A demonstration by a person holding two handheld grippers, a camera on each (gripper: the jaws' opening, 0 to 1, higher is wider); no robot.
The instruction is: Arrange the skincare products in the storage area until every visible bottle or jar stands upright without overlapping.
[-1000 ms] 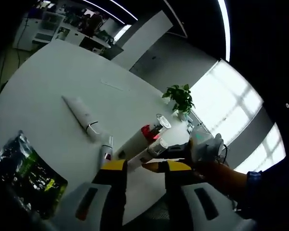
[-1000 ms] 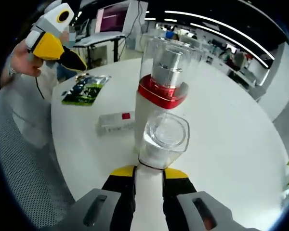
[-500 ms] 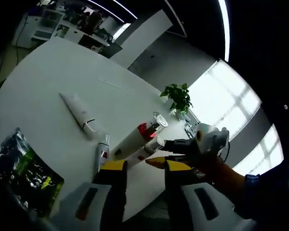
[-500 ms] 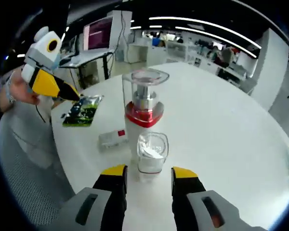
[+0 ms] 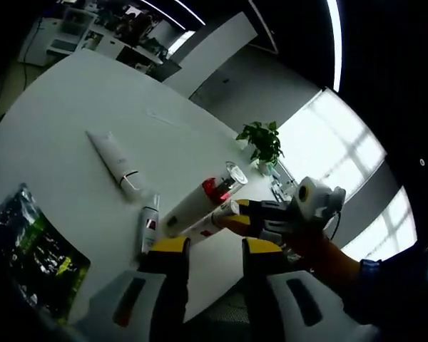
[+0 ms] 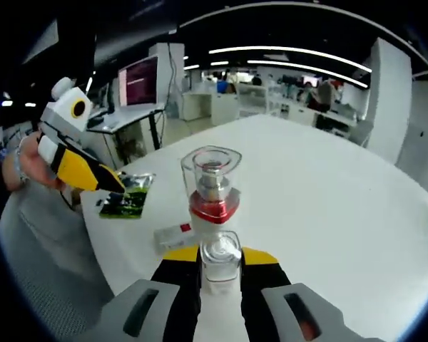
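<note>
Between the right gripper (image 6: 220, 256) jaws: small clear-capped bottle (image 6: 220, 258), clamped upright. Red-collared bottle (image 6: 212, 192) stands just beyond. Left gripper (image 5: 209, 247) hovers unclenched, empty.

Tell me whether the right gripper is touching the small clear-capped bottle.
Touching. In the right gripper view, the right gripper has its yellow fingertips pressed against both sides of the small clear-capped bottle, with no gap showing.

Potted plant (image 5: 262, 142) at far table (image 5: 50, 100) edge; bright windows (image 5: 342, 157) behind.
</note>
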